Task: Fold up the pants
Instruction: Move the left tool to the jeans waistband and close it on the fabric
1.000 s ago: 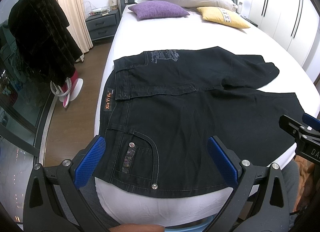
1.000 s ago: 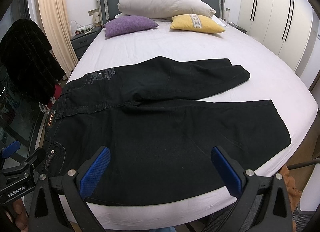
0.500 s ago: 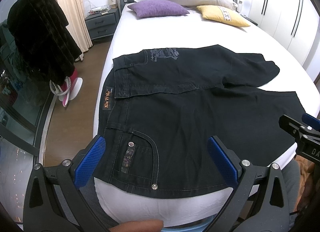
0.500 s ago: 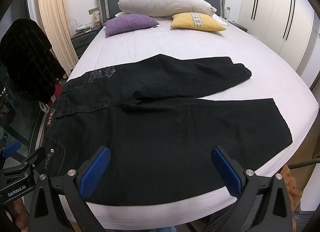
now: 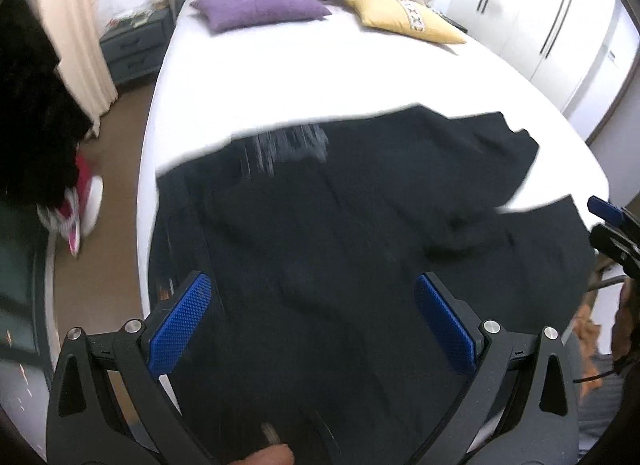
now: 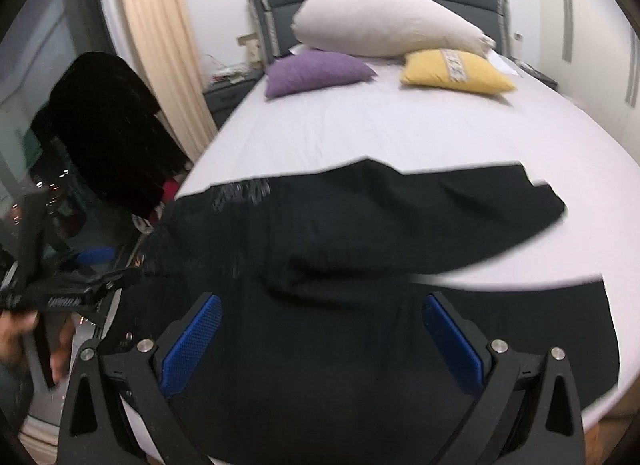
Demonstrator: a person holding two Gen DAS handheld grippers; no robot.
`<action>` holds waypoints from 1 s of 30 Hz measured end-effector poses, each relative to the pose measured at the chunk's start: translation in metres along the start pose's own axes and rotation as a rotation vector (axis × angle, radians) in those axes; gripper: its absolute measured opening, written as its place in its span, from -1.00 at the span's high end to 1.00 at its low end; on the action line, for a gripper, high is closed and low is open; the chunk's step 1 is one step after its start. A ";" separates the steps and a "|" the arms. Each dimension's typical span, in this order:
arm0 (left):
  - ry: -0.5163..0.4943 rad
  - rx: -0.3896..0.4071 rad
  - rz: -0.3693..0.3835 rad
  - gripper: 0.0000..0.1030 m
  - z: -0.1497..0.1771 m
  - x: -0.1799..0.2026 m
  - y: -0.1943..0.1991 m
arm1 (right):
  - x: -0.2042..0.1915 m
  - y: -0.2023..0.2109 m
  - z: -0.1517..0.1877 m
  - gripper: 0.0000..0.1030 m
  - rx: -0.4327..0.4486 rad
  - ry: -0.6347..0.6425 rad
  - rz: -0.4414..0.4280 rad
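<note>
Both grippers, the left gripper (image 5: 312,321) and right gripper (image 6: 320,341), have been brought closer over the unfolded pants (image 5: 360,245), fingers open and empty, the right's narrowing slightly, so grasping seems imminent.

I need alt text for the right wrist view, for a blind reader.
Black pants lie spread on a white bed, with the open right hand-held gripper above them, holding nothing. A white pillow, a purple cushion and a yellow cushion sit by the headboard.

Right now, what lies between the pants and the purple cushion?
Only bare white bed sheet between the black pants and the purple cushion, clearest in the right wrist view.
</note>
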State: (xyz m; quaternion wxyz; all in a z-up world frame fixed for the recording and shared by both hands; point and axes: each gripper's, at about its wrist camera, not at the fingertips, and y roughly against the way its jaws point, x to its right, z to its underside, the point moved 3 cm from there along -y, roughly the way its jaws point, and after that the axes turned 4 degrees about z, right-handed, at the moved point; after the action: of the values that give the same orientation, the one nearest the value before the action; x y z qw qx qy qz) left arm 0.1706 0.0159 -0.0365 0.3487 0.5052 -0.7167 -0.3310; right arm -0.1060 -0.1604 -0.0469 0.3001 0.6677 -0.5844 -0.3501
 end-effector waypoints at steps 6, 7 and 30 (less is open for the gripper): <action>-0.106 -0.080 0.095 -1.00 -0.090 -0.036 -0.080 | 0.016 -0.056 -0.037 -0.41 -0.064 0.080 -0.114; -0.116 -0.113 0.106 -1.00 -0.100 -0.043 -0.095 | 0.019 -0.063 -0.041 -0.40 -0.067 0.093 -0.137; -0.280 -0.293 0.192 0.84 -0.121 -0.111 -0.161 | -0.020 -0.192 -0.140 -0.28 -0.221 0.472 -0.358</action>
State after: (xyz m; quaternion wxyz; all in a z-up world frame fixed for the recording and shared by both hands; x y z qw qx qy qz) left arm 0.3785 0.0638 -0.1226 0.3454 0.3279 -0.7472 -0.4636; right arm 0.1170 -0.1157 -0.1200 0.4316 0.7862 -0.3304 -0.2941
